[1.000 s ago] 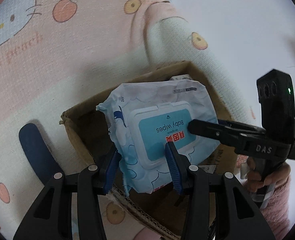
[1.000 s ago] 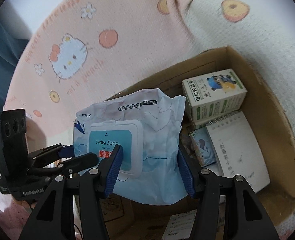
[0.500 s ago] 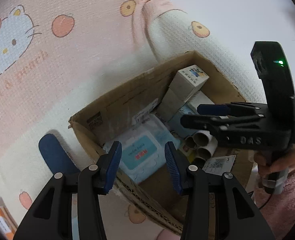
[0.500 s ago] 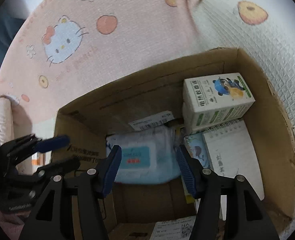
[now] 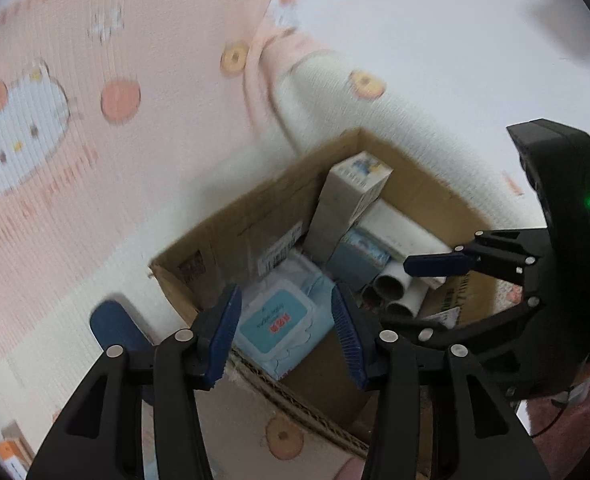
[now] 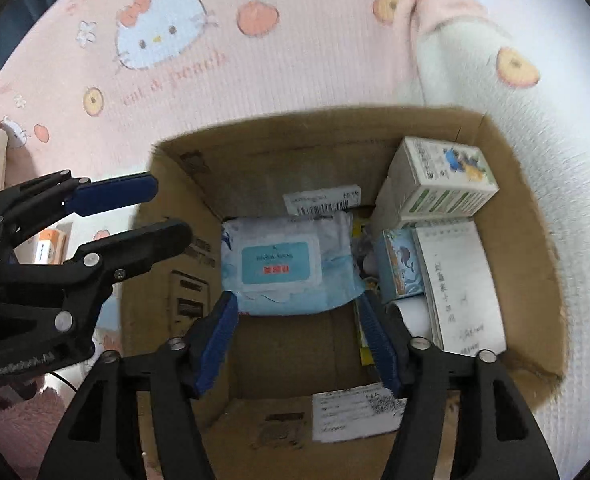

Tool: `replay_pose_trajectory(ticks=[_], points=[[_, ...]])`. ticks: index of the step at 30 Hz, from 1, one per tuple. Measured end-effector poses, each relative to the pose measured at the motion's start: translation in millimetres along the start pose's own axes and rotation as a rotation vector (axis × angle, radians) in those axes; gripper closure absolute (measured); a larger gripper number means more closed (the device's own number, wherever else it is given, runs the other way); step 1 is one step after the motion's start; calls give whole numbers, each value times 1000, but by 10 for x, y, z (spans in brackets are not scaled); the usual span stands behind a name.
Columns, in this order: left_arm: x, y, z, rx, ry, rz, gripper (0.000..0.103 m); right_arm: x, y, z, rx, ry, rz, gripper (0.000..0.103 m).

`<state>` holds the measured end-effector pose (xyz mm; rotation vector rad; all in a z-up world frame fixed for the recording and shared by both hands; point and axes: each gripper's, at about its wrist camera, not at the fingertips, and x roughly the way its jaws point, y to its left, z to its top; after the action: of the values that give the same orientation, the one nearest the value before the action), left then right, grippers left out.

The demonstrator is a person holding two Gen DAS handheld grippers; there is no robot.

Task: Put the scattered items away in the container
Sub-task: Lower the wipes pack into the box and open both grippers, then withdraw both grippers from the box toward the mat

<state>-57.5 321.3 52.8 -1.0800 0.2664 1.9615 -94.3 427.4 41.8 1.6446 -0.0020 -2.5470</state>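
Grippers (image 6: 297,340) off boxed wipes pack (image 6: 287,262)

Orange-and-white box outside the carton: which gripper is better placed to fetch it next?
Left, probably. The orange-and-white box lies outside the carton, just behind the left gripper in the right wrist view; the right gripper hangs over the carton. Both jaws have just been opening, nothing between them.

Both the left claw (image 5: 285,336) and right claw (image 6: 297,338) point downward, jaws just opened wider, empty.
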Motion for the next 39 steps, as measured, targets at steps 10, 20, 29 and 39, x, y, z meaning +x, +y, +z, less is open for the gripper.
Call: replay_pose_trajectory(ticks=[10,20,29,39], points=[[-479,-33,-339,6,-178,23,40,-178,519,-223,-70,-107,-25,32],[-827,511,-686,-135,-213,87,40,-248,1033,-231,-143,-169,8,32],[-1136,1301,-1318,-346,-211,146,39,-193,1479,-313,-187,-187,28,32],[-1426,2092,-2243,-576,-133,229,39,361,2075,-358,-286,-101,110,31]])
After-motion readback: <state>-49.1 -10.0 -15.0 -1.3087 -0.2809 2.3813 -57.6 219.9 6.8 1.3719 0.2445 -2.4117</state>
